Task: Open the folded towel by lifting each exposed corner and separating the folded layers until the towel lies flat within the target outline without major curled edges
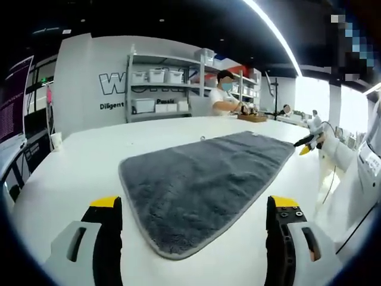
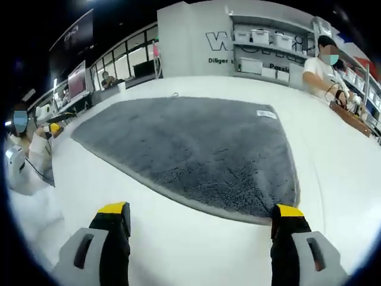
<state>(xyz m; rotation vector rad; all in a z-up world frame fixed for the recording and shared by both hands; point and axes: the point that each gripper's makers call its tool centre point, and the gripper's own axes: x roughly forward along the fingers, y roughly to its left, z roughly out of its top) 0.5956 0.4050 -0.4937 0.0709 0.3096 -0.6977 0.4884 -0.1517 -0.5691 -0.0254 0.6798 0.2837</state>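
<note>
Grey plush towel (image 1: pixel 205 190) lies spread open and flat on the white bench (image 1: pixel 77 167), its pile thick and its edge trimmed in a lighter grey border. In the left gripper view it runs away from the camera as a long shape, one rounded corner nearest between the left gripper (image 1: pixel 193 223) fingers, the far end reaching toward the right. In the right gripper view the same towel (image 2: pixel 190 149) fills the middle of the bench (image 2: pixel 333 167), with a small white label (image 2: pixel 266 114) sewn near its far right corner and one corner lying just ahead of the right-hand finger.

The left gripper's two fingers, dark with yellow tips, stand wide apart at the bottom of its view and hold nothing; the towel's near corner sits in the gap ahead of them, not touched. The right gripper (image 2: pixel 202 223) is likewise spread wide with nothing between its fingers (image 2: pixel 113 229), and its yellow tips hang just short of the towel's near edge.

At the right of the left gripper view another yellow-tipped gripper (image 1: pixel 309 143) shows close by the towel's far end, with a white sleeve behind it. Beyond the bench stand metal shelves (image 1: pixel 164 86) carrying white bins, against a wall with dark lettering. A person (image 1: pixel 225 95) in a white top works at the far side of the bench beside the shelves
</note>
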